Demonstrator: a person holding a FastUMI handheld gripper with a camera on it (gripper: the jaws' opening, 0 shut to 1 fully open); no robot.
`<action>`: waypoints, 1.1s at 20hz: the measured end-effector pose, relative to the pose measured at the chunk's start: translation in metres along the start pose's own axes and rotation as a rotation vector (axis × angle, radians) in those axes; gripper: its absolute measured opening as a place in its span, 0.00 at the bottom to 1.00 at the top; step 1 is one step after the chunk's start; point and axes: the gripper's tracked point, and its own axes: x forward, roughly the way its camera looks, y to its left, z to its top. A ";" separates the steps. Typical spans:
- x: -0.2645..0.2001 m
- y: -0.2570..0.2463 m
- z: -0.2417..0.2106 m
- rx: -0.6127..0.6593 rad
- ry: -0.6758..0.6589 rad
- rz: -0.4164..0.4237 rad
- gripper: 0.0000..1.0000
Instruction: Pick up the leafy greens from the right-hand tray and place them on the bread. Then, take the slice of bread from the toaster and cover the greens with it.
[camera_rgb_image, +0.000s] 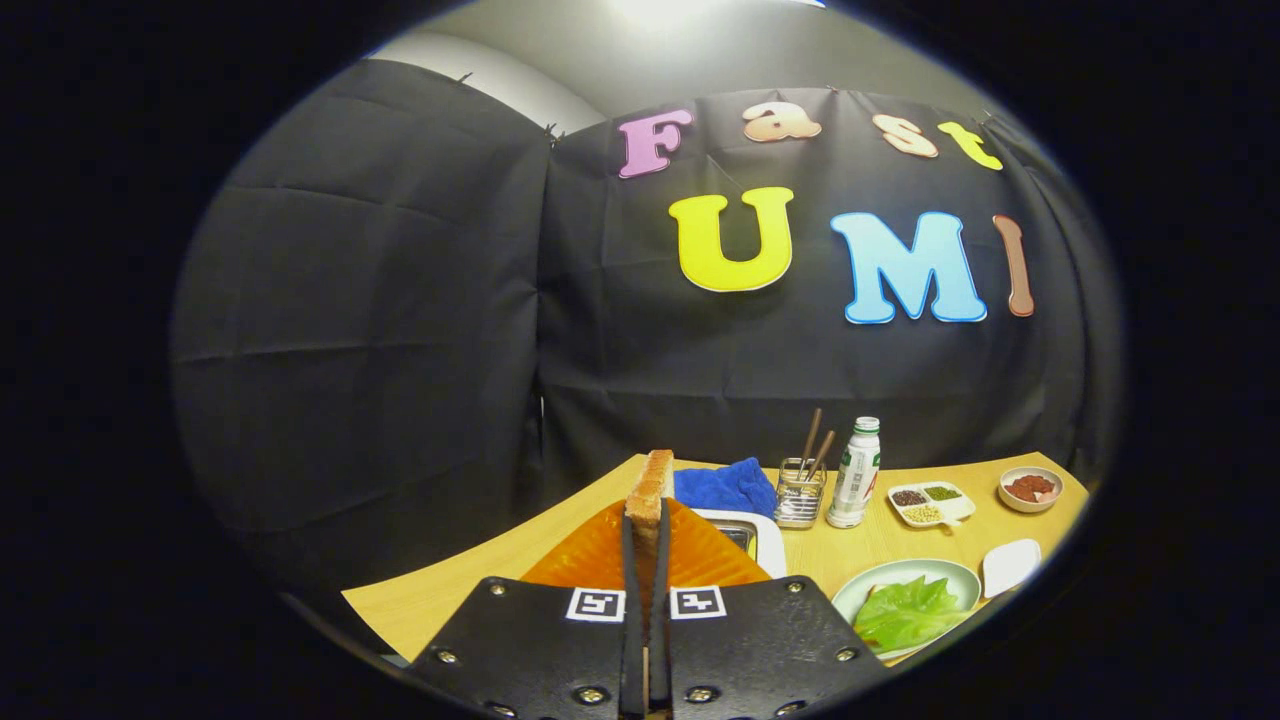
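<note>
Above a ribbed orange plate (600, 555), gripper (646, 560) pinching an upright crusty bread slice (650, 490), crinkled greens (905, 612) nearby.

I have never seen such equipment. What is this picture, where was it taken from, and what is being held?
The camera rides on a hand-held gripper and looks forward along its two fingers. The fingers are closed on a slice of bread, held upright on its edge above an orange plate. On the wooden table beyond lie a blue cloth, a glass with sticks, a bottle, a divided dish of seeds, a small bowl and, nearer, a plate with leafy greens.
</note>
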 end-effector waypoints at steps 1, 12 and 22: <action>-0.002 -0.005 0.007 0.003 -0.008 -0.003 0.02; -0.051 -0.091 0.081 0.050 -0.125 -0.061 0.02; -0.089 -0.181 0.056 -0.002 -0.091 -0.191 0.02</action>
